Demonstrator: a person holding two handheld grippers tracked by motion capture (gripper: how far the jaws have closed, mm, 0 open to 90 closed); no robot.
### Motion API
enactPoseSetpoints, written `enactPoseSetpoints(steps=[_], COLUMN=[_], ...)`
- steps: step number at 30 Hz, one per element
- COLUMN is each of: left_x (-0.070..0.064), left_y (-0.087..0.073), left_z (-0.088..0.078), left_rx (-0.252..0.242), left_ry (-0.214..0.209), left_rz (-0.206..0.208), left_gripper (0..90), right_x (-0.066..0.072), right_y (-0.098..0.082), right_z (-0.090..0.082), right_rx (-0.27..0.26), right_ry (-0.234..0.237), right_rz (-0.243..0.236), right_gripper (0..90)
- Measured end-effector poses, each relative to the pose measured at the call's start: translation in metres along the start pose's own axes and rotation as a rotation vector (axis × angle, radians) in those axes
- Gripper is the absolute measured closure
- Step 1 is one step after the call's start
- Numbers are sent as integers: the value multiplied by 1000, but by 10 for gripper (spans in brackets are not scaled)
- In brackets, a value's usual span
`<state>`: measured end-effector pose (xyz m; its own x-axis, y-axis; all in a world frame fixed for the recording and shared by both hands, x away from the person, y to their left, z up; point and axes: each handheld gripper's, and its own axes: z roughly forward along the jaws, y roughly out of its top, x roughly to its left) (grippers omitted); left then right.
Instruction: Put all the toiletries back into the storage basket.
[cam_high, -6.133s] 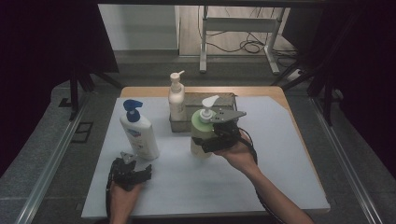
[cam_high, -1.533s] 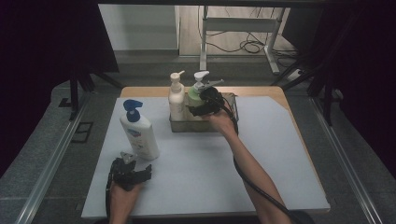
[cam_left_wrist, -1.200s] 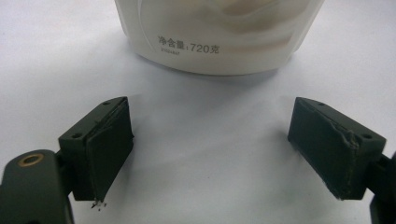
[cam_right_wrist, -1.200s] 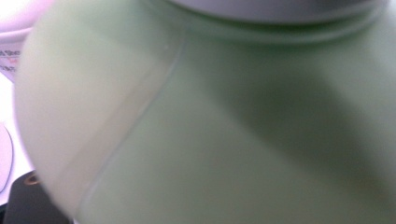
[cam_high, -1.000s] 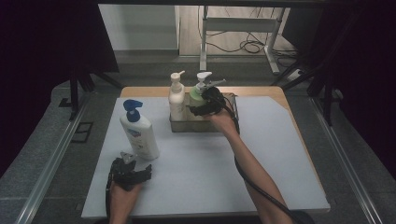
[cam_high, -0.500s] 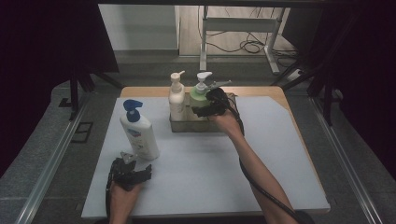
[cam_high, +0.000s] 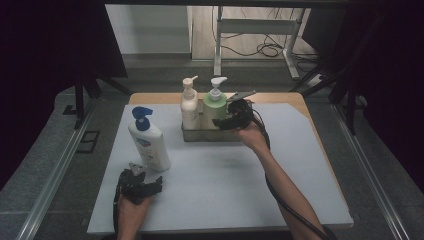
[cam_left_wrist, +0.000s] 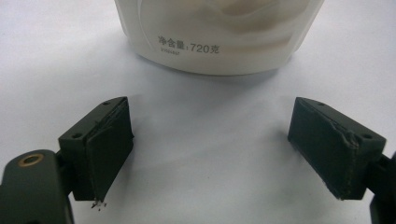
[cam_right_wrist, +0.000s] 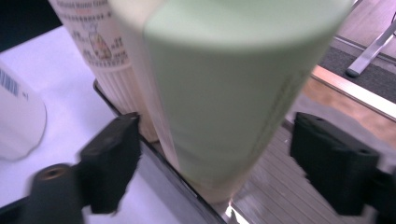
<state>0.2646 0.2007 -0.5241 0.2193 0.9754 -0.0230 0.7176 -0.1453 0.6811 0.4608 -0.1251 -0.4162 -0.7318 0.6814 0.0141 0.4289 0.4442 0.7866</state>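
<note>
Scene: white mat (cam_high: 300, 165) on a table, person's two forearms come in from the near edge, each w/ a gripper.
Tray: grey metal tray (cam_high: 212, 136) at the far centre of the mat; ribbed floor shows in right gripper view (cam_right_wrist: 280, 196).
Green bottle (cam_high: 215, 107): upright in tray, white pump on top, right of the cream one. In right gripper view (cam_right_wrist: 233, 93) it stands between the jaws, base on the tray floor.
Cream bottle (cam_high: 189, 106): upright in tray, just left of the green one, touching or nearly so; can't tell which. Printed label seen in right gripper view (cam_right_wrist: 98, 42).
Blue-cap bottle (cam_high: 148, 141): white, upright on the mat, left of tray and nearer, well apart from it. Lower wall w/ printed text fills top of left gripper view (cam_left_wrist: 219, 42).
Right gripper (cam_high: 226, 122): at the tray, just right of green bottle. Jaws have just been closing a bit but stand wide, one each side of the bottle; gap shows on both sides, pads not pressing, nothing gripped.
Left gripper (cam_high: 145, 182): near left on the mat, just short of blue-cap bottle. Jaws wide apart, bare mat between them (cam_left_wrist: 210, 158), nothing held; bottle base lies beyond the tips, not touching.
Pads: left gripper pads (cam_left_wrist: 109, 149) look worn, edges frayed.
</note>
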Motion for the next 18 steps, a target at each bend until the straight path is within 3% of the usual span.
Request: enactPoseSetpoints(steps=[6,11,18], left_x=[0,0,0], left_y=[0,0,0], left_z=[0,0,0], left_rx=[1,0,0], left_ry=[1,1,1], left_rz=[0,-1,-1], left_gripper=[137,137,137], right_x=[-5,-8,-18], right_y=[-8,-14,-20], right_z=[-6,-9,-6], right_rx=[44,65,103], right_ry=[22,-1,-50], right_rz=[8,-6,31], right_gripper=[387,567,792])
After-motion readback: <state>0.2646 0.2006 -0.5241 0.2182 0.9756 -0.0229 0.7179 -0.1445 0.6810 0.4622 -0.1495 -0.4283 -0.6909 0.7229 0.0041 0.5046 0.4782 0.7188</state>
